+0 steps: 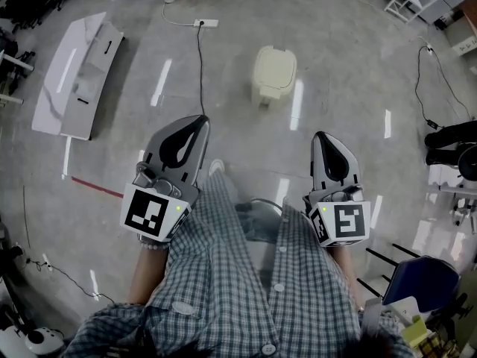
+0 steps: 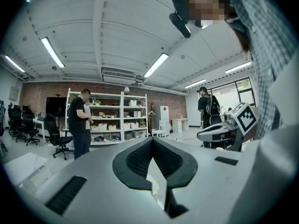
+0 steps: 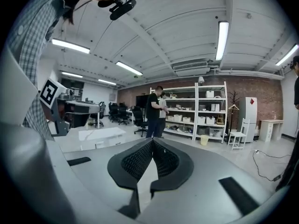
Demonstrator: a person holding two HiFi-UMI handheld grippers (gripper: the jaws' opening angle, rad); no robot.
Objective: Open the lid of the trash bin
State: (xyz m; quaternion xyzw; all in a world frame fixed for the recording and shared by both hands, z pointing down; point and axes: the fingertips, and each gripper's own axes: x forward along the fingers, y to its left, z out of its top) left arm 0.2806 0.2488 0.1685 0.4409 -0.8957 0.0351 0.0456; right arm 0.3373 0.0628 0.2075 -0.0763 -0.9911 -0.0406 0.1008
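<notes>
The trash bin (image 1: 274, 73) is a small cream bin with its lid down, standing on the grey floor ahead of me in the head view. My left gripper (image 1: 200, 119) is held at waist height, well short of the bin and to its left, its jaws shut on nothing. My right gripper (image 1: 320, 136) is level with it, short of the bin and to its right, also shut and empty. In the left gripper view the left gripper (image 2: 152, 140) points across the room, as does the right gripper (image 3: 152, 141) in the right gripper view. Neither gripper view shows the bin.
A white panel (image 1: 78, 77) lies on the floor at left. A power strip (image 1: 206, 23) with its black cable (image 1: 200, 66) lies behind the bin. A blue chair (image 1: 421, 282) stands at lower right. Shelves (image 3: 196, 111) and a standing person (image 3: 153, 111) are across the room.
</notes>
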